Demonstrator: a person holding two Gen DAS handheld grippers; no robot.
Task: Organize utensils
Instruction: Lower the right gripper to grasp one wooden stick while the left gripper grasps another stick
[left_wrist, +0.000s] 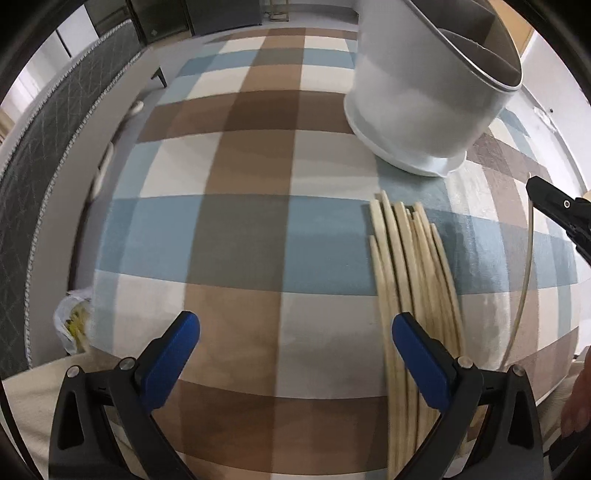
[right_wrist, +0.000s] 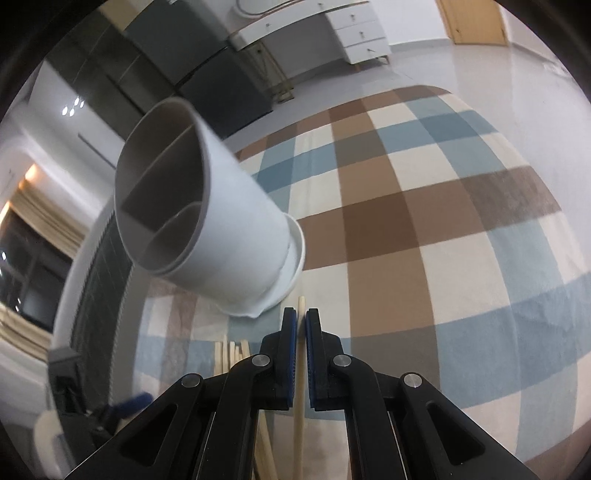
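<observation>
Right hand-held gripper (right_wrist: 301, 323) pinches one pale chopstick (right_wrist: 301, 306); only left view shows left hand-held gripper (left_wrist: 295, 325) spread wide beside the chopstick pile (left_wrist: 410, 258).

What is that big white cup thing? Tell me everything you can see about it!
The white utensil holder is a round tub that looks like smooth plastic, with a paler rim. Grey walls split its inside into compartments, which look empty as far as can be seen. It sits in a shallow white drip tray on the checked cloth. The loose chopsticks lie just short of it.
</observation>
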